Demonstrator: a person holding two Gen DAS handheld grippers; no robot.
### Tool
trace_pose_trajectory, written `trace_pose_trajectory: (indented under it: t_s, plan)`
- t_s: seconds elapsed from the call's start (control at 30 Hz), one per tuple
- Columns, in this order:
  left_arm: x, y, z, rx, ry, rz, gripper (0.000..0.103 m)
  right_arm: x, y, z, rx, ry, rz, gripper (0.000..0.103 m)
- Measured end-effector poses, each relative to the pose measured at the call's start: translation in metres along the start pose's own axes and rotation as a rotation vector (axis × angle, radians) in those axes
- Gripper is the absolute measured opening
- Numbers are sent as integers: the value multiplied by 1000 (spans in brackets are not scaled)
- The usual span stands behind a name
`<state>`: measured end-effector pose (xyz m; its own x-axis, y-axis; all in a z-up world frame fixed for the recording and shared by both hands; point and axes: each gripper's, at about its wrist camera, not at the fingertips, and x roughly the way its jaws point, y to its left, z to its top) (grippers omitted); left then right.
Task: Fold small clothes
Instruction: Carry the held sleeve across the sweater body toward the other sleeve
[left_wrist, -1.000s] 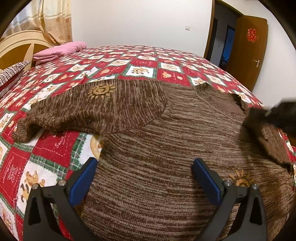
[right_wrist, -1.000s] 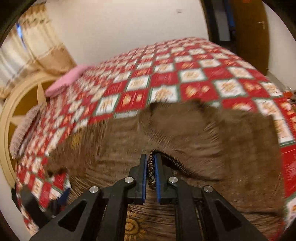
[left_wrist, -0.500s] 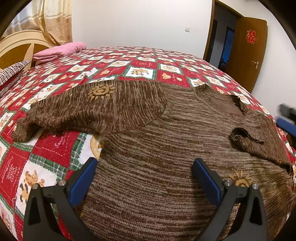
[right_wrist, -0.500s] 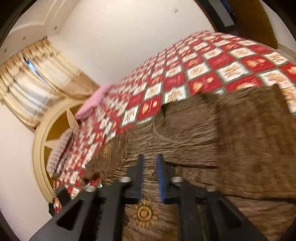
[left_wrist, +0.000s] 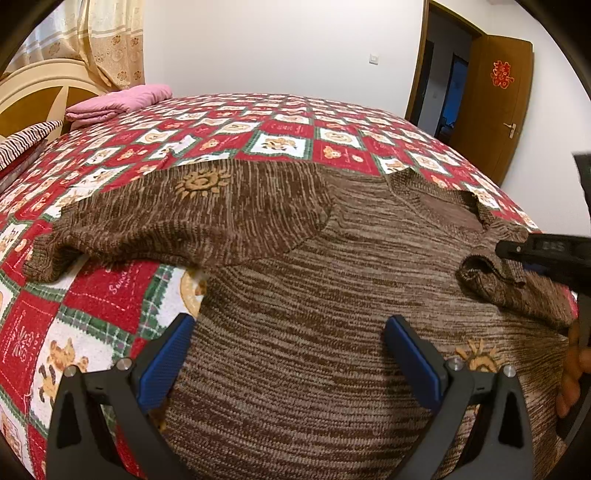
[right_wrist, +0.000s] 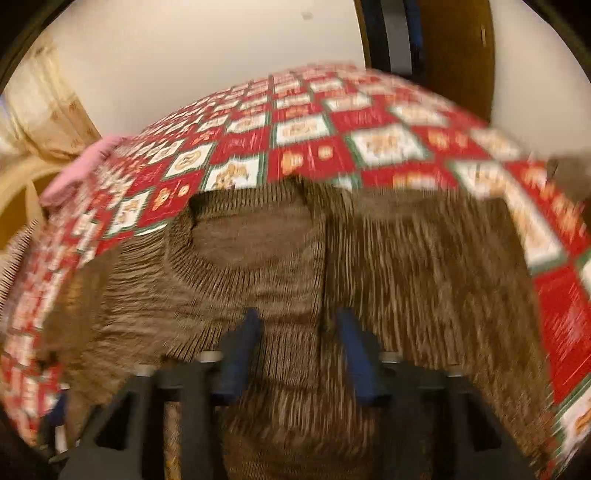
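Note:
A small brown knitted sweater (left_wrist: 295, 288) lies flat on the red checked bedspread (left_wrist: 110, 284), neck away from me. Its left sleeve (left_wrist: 166, 225) stretches out to the left. Its right sleeve (left_wrist: 495, 280) is folded in over the body, cuff crumpled. My left gripper (left_wrist: 291, 328) is open and empty, just above the sweater's lower body. My right gripper (right_wrist: 299, 321) is open and empty, over the folded right sleeve (right_wrist: 424, 266) near the neck opening (right_wrist: 251, 236); this view is blurred. The right gripper also shows at the right edge of the left wrist view (left_wrist: 546, 254).
Folded pink cloth (left_wrist: 118, 101) and a striped cloth (left_wrist: 22, 142) lie at the head of the bed by a cream headboard (left_wrist: 33, 92). An open brown door (left_wrist: 491, 96) stands at the far right. The bedspread falls away at the right edge (right_wrist: 561, 332).
My right gripper let go of the right sleeve cuff, which dropped on the sweater body, then opened wider and swung over the sleeve. My left gripper has stayed still and open.

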<state>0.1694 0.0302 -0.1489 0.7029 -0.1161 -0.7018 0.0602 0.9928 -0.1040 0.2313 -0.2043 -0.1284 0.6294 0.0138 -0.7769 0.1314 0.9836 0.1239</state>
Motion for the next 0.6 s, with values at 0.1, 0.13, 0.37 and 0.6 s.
trace_pose_trajectory:
  t_s: [0.1, 0.13, 0.37, 0.6]
  plan:
    - [1, -1, 1, -1, -2, -2, 103, 3, 11, 8, -3, 18, 51, 6]
    - [0, 0, 1, -1, -2, -3, 103, 5, 20, 13, -15, 11, 60, 6]
    - [0, 0, 0, -1, -2, -2, 103, 22, 66, 19, -52, 26, 189, 12]
    - [1, -1, 1, -3, -4, -5, 103, -26, 35, 4, 27, -46, 354, 60]
